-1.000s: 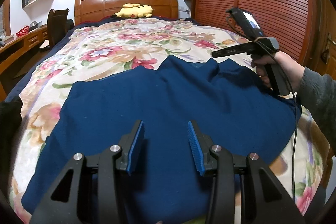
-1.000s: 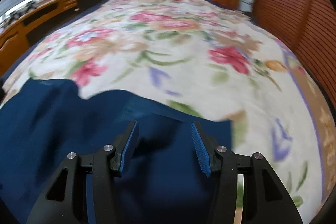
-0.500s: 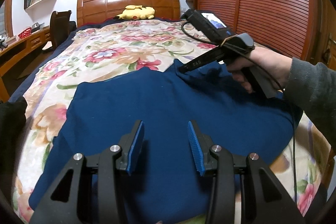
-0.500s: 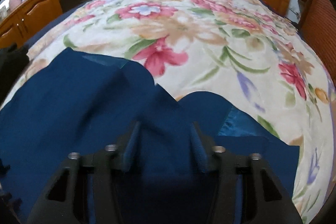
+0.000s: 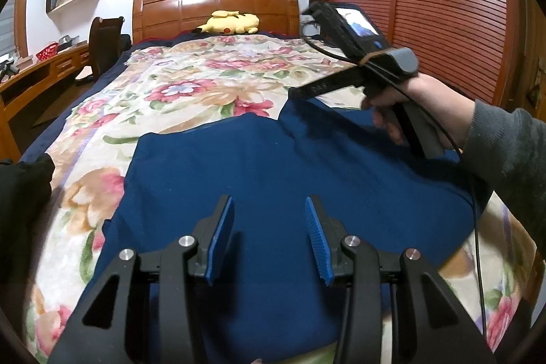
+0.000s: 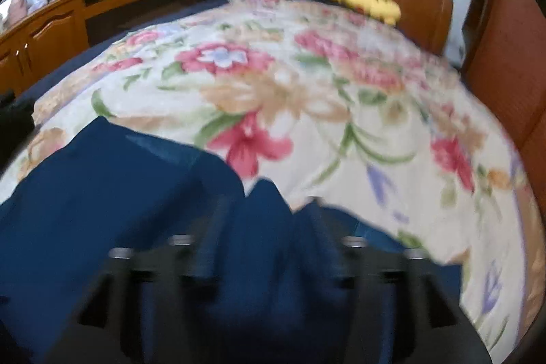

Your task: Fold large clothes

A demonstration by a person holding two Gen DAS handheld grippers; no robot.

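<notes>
Cloth of dark blue, a large garment (image 5: 279, 179), is spread flat on the flowered bedspread (image 5: 191, 84) at the near end of the bed, its far edge rumpled into a raised fold. The left gripper (image 5: 269, 234) is held low over the middle of the garment, its blue pads apart and nothing gripped between them. The right gripper (image 6: 266, 248) is seen blurred in its own view; its jaws have just been opening and stand apart, with blue fabric lying beneath and between them, unpinched. From the left view it is held by a hand (image 5: 402, 111) over the garment's far right corner. A yellow plush toy (image 5: 228, 23) rests by the wooden headboard (image 5: 211, 2).
</notes>
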